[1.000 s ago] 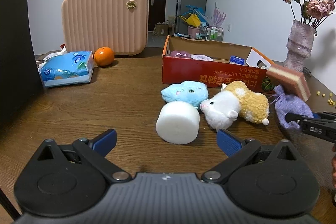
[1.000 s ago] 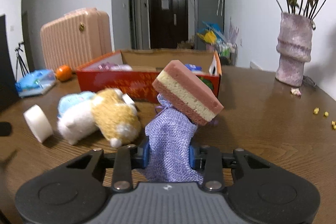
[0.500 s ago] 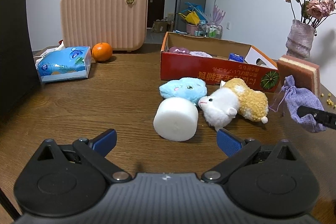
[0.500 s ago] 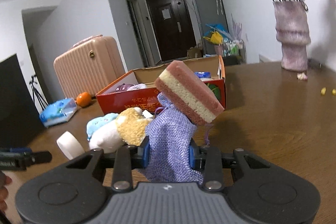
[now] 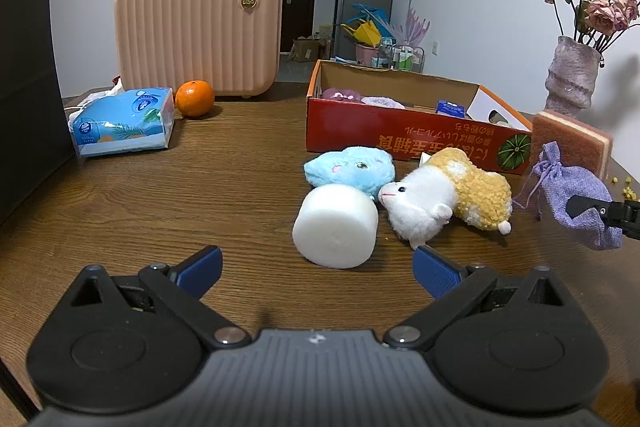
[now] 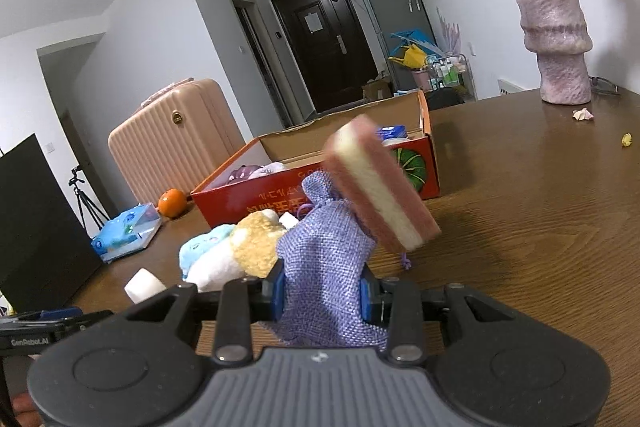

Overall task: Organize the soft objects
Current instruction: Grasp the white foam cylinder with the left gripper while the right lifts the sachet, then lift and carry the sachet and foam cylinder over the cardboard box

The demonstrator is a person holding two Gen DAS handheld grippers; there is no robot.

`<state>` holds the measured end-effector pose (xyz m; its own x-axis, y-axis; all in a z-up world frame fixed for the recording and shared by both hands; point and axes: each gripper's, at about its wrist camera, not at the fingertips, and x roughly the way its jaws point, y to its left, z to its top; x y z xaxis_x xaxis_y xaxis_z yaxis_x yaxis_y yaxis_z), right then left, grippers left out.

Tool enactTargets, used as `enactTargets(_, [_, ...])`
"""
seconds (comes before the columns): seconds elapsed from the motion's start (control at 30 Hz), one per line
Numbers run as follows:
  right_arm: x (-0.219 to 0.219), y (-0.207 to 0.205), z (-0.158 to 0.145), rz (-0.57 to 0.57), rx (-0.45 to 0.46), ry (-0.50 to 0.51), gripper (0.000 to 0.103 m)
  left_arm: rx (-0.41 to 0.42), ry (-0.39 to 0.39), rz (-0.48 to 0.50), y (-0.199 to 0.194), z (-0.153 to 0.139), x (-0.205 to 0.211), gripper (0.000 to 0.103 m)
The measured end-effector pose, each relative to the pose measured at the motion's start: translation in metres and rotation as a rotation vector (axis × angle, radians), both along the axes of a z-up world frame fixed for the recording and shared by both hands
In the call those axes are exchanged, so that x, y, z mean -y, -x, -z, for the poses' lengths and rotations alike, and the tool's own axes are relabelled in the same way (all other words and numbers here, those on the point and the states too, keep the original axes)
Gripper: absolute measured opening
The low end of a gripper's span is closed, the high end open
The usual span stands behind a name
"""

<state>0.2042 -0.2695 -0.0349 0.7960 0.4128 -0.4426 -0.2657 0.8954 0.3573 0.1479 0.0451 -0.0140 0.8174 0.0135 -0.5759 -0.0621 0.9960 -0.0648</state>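
Note:
My right gripper [image 6: 322, 297] is shut on a purple drawstring pouch [image 6: 326, 263], held above the table; the pouch [image 5: 580, 201] also shows at the right of the left wrist view. A pink and cream sponge [image 6: 380, 189] leans against the pouch's top and looks blurred. My left gripper [image 5: 316, 269] is open and empty, low over the table. Just beyond it lie a white foam cylinder [image 5: 336, 227], a blue plush [image 5: 350, 171] and a white and yellow plush [image 5: 448, 199]. The red cardboard box [image 5: 412, 139] stands behind them with several soft items inside.
A pink suitcase [image 5: 198, 35], an orange [image 5: 195, 99] and a blue tissue pack [image 5: 122, 121] sit at the back left. A black panel [image 5: 28, 67] stands at the far left. A vase with dried roses [image 6: 554, 27] stands at the back right, with petals scattered near it.
My right gripper has lifted and swung with the pouch, and the sponge on it has tipped over more steeply. The left gripper has stayed open and nearly still.

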Motion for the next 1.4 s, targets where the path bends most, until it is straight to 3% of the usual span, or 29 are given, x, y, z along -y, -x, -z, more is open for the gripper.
enactTargets(0.37, [-0.005, 0.000, -0.003, -0.011, 0.023, 0.015, 0.033, -0.001, -0.014, 0.005, -0.001, 0.000, 0.003, 0.103])
enactTargets(0.53, [-0.007, -0.002, -0.007, -0.015, 0.043, 0.033, 0.033, 0.007, -0.055, 0.020, -0.007, -0.003, 0.008, 0.103])
enactTargets(0.77, [-0.012, -0.006, -0.005, -0.013, 0.061, 0.050, 0.033, 0.009, -0.122, 0.030, -0.035, -0.001, 0.016, 0.103])
enactTargets(1.0, [-0.013, -0.008, 0.003, -0.001, 0.068, 0.067, 0.033, -0.020, -0.133, 0.028, -0.061, 0.017, 0.019, 0.103])
enactTargets(1.13, [-0.014, -0.008, 0.006, 0.002, 0.078, 0.079, 0.033, -0.023, -0.146, 0.037, -0.068, 0.025, 0.020, 0.090])
enactTargets(1.2, [-0.015, -0.008, 0.007, 0.000, 0.081, 0.082, 0.033, -0.034, -0.136, 0.047, -0.070, 0.028, 0.018, 0.074])
enactTargets(1.3, [-0.016, -0.008, 0.008, -0.001, 0.081, 0.086, 0.033, -0.047, -0.113, 0.066, -0.072, 0.032, 0.015, 0.060])
enactTargets(1.4, [-0.016, -0.007, 0.008, -0.002, 0.086, 0.088, 0.033, -0.041, -0.106, 0.075, -0.072, 0.032, 0.015, 0.058])
